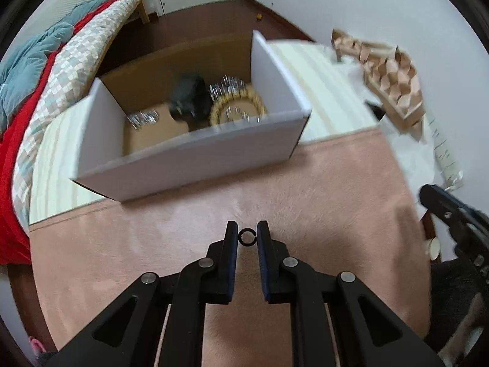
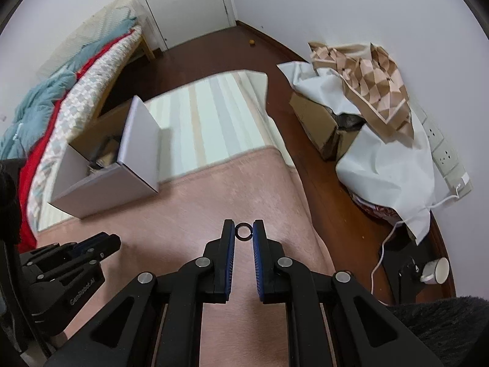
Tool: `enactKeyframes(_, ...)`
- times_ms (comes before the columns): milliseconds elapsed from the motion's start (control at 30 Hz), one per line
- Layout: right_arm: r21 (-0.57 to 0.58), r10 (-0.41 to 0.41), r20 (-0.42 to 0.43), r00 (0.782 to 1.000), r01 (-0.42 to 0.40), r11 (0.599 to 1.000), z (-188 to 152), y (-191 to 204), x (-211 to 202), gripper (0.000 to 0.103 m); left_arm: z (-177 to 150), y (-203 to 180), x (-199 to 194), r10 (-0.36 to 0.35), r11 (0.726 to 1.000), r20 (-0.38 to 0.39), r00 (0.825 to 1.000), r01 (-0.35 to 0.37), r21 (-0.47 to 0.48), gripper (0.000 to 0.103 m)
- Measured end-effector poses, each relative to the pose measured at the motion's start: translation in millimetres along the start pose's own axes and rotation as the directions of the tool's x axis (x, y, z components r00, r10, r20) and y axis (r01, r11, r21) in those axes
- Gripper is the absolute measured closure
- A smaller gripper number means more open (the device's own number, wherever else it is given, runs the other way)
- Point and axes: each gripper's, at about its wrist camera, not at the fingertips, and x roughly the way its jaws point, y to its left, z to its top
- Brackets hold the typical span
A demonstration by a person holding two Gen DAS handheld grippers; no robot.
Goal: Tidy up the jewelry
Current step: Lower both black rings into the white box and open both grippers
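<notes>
My left gripper (image 1: 247, 236) is shut on a small black ring (image 1: 247, 237), held between its fingertips above the pink mat (image 1: 321, 189). My right gripper (image 2: 244, 232) is shut on another small black ring (image 2: 244, 232) above the same mat (image 2: 214, 189). A white open box (image 1: 195, 156) lies ahead on the mat edge. Inside it are a gold beaded bracelet (image 1: 238, 104), a black pouch (image 1: 191, 98) and silvery pieces (image 1: 143, 119). The box also shows in the right wrist view (image 2: 122, 180) at left. The left gripper appears there at lower left (image 2: 101, 244).
A striped cream rug (image 2: 214, 116) lies beyond the mat. A bed with red and blue covers (image 1: 45, 70) runs along the left. A cardboard box under white cloth and patterned paper (image 2: 366, 98) stands at right. Brown floor, a cable and a white plug (image 2: 434, 270) lie right.
</notes>
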Motion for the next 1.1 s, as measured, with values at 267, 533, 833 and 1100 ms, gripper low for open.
enactKeyframes(267, -0.031, 0.187, 0.034, 0.982, -0.186, 0.982, 52, 51, -18, 0.091, 52, 56, -65, -0.05, 0.995, 0.119, 0.992, 0.059, -0.075, 0.093)
enactKeyframes(533, -0.078, 0.304, -0.071, 0.95, -0.31, 0.948, 106, 126, 31, 0.091, 106, 116, -33, -0.035, 0.99, 0.038, 0.999, 0.04, -0.132, 0.093)
enactKeyframes(833, -0.07, 0.37, -0.206, 0.906, -0.391, 0.918, 112, 155, 69, 0.091, 121, 137, 1, -0.116, 0.979, -0.062, 0.991, 0.104, -0.174, 0.093)
enactKeyframes(1100, 0.135, 0.524, -0.284, 0.803, -0.508, 0.851, 111, 148, 93, 0.073, 131, 150, -12, -0.138, 0.966, -0.025, 0.99, 0.129, -0.225, 0.059)
